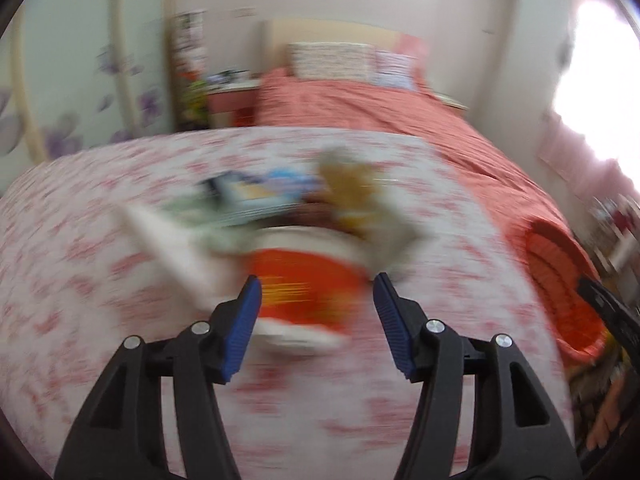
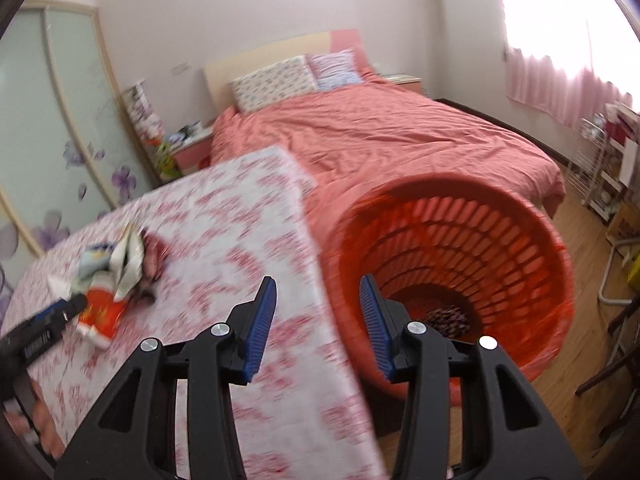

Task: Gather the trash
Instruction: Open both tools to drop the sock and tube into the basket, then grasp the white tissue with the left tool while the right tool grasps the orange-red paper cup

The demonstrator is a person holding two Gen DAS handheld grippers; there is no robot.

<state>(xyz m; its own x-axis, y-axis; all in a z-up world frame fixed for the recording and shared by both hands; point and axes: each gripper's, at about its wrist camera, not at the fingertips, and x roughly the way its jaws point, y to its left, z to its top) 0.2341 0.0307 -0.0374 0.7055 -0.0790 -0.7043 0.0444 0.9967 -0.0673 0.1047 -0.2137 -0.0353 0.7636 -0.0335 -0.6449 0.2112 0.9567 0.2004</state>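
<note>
A pile of trash lies on the table with the pink-patterned cloth (image 1: 120, 320): a red and white wrapper (image 1: 304, 284), a white paper piece (image 1: 168, 248), a blue-printed packet (image 1: 256, 188) and a brownish crumpled wrapper (image 1: 352, 188). My left gripper (image 1: 316, 284) is open and empty, its jaws on either side of the red wrapper, just short of it. The view is blurred. The pile also shows in the right wrist view (image 2: 116, 272), with the left gripper (image 2: 60, 312) beside it. My right gripper (image 2: 316, 292) is open and empty, above the table edge next to the orange slatted basket (image 2: 500, 248), which holds a dark wrapper (image 2: 448, 320).
A bed with a salmon cover (image 2: 400, 132) and pillows stands behind the table and basket. A wardrobe with flower-printed doors (image 2: 52, 140) is on the left. A white rack (image 2: 604, 168) and chair legs stand on the wooden floor at the right.
</note>
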